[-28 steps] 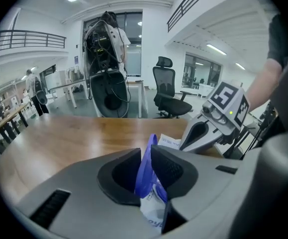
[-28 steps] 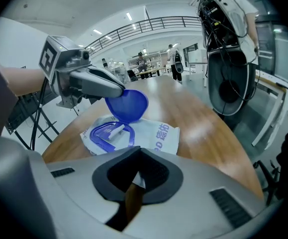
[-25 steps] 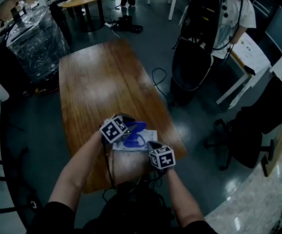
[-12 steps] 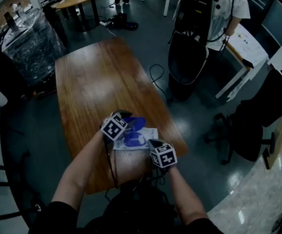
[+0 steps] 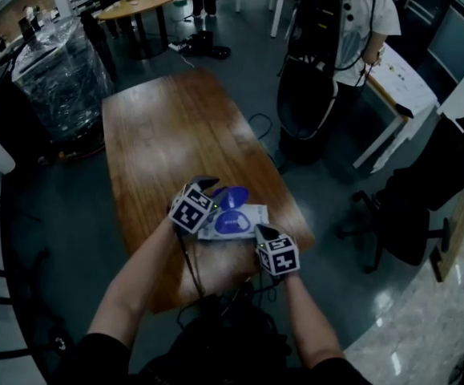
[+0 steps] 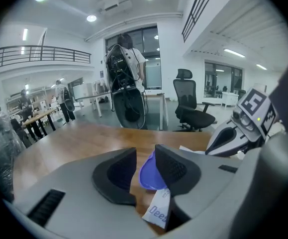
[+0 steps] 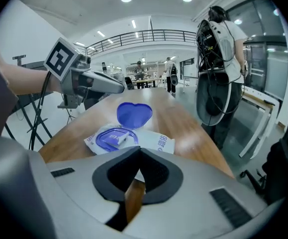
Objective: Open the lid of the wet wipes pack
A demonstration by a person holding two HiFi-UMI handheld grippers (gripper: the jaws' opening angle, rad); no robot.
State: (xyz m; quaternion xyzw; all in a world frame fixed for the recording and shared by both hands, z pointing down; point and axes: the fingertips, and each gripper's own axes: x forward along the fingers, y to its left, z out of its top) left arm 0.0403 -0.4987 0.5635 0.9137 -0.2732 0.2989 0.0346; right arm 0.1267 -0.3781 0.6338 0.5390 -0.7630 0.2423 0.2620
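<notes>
The white wet wipes pack (image 5: 256,215) lies on the wooden table (image 5: 167,135) near its front edge. Its blue heart-shaped lid (image 5: 232,196) is flipped up and back, baring the blue ring and a wipe's tip (image 7: 115,138). My left gripper (image 5: 209,189) hovers just left of the lid, jaws opening. In the left gripper view the lid (image 6: 151,173) shows in the gap beside the right pad, unpinched. My right gripper (image 7: 139,152) is shut at the pack's near edge (image 7: 156,142), and I see nothing clamped in it.
A person wearing a black rig (image 5: 336,38) stands beyond the table's far right corner. A dark office chair (image 5: 424,207) is on the right. A plastic-wrapped stack (image 5: 59,70) and a round table (image 5: 139,2) stand at the back left. A cable (image 5: 260,127) lies on the floor.
The left gripper has widened its jaws and lifted off the lid, which now stands back open. Both grippers have risen a little.
</notes>
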